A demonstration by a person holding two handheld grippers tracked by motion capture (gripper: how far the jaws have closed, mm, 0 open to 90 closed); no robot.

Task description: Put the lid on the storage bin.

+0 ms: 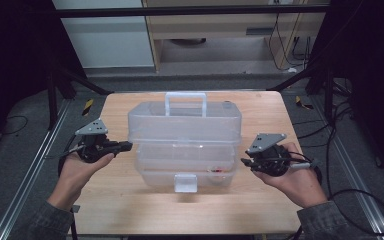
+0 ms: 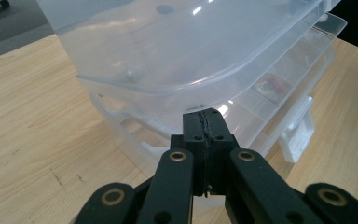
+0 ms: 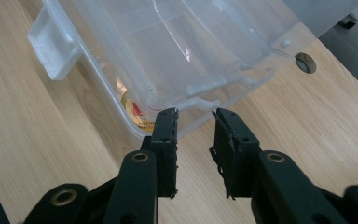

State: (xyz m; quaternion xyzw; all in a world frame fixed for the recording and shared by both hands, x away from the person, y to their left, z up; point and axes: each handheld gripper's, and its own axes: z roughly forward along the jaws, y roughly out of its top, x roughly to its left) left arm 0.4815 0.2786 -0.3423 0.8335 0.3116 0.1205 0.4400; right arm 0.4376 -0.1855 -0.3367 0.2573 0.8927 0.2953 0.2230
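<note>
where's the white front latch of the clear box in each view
High view: the white latch hangs at the box's near front edge, bottom centre.
Left gripper view: latch at right, beyond the shut jaws.
Right gripper view: latch at upper left.
Shared landmark: the wooden table under the clear box.

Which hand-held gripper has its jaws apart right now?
The right hand-held gripper: a clear gap shows between its jaws, nothing in it, beside the clear plastic box. The left hand-held gripper has its jaws pressed together.
</note>
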